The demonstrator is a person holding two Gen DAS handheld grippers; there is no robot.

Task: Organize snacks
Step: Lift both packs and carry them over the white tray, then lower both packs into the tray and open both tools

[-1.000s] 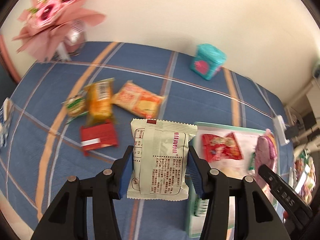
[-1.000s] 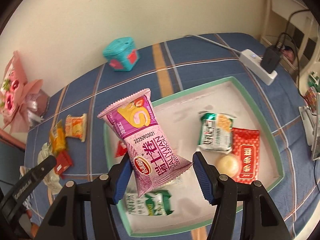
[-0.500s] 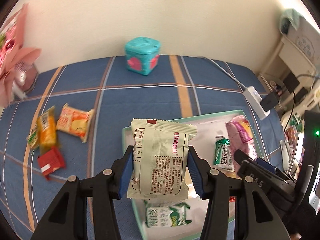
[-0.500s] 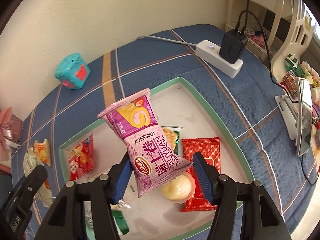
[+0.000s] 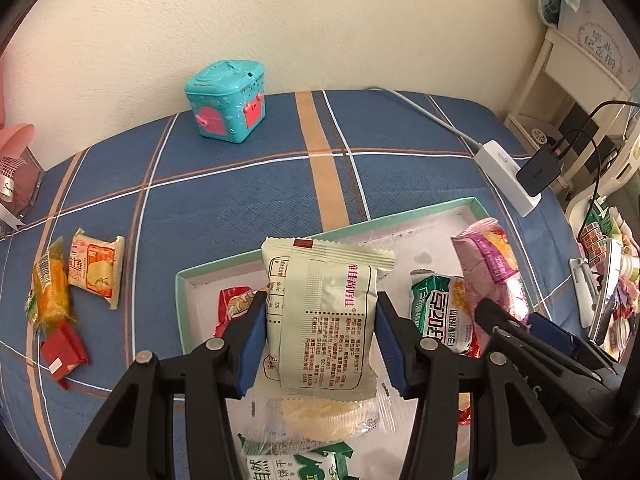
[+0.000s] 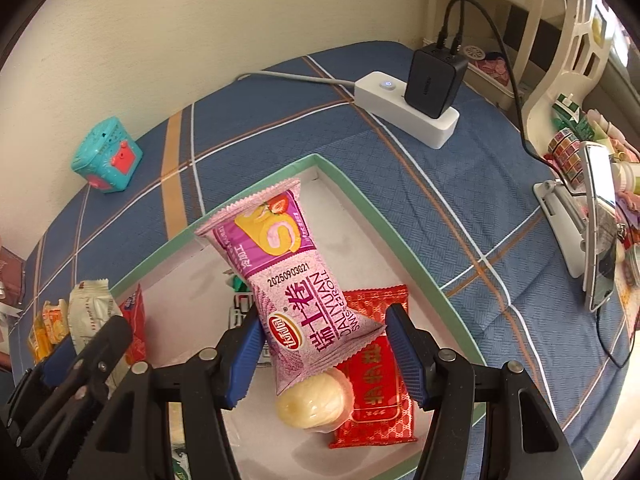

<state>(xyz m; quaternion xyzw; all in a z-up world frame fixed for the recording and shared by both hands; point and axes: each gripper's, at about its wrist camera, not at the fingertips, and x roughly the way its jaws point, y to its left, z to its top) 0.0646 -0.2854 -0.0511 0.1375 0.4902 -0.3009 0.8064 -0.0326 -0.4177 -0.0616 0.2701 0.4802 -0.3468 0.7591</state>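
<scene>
Before you spreads the blue plaid surface point(image 5: 248, 200), and on it sits the green-rimmed tray point(image 5: 320, 236) with several snacks inside. Your left gripper point(image 5: 321, 340) hangs over the tray, jaws clenched on the cream packet point(image 5: 320, 312). Your right gripper point(image 6: 320, 354) hangs over it too, jaws grasping the purple Swiss-roll packet point(image 6: 292, 276), which tilts left above a red packet point(image 6: 376, 396) and a round clear-wrapped cake point(image 6: 312, 404). Left of the tray, three small snacks point(image 5: 60, 292) lie loose on the cloth.

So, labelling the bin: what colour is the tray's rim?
Mint green rim on the tray, white inside; clearest in the right wrist view.
</scene>
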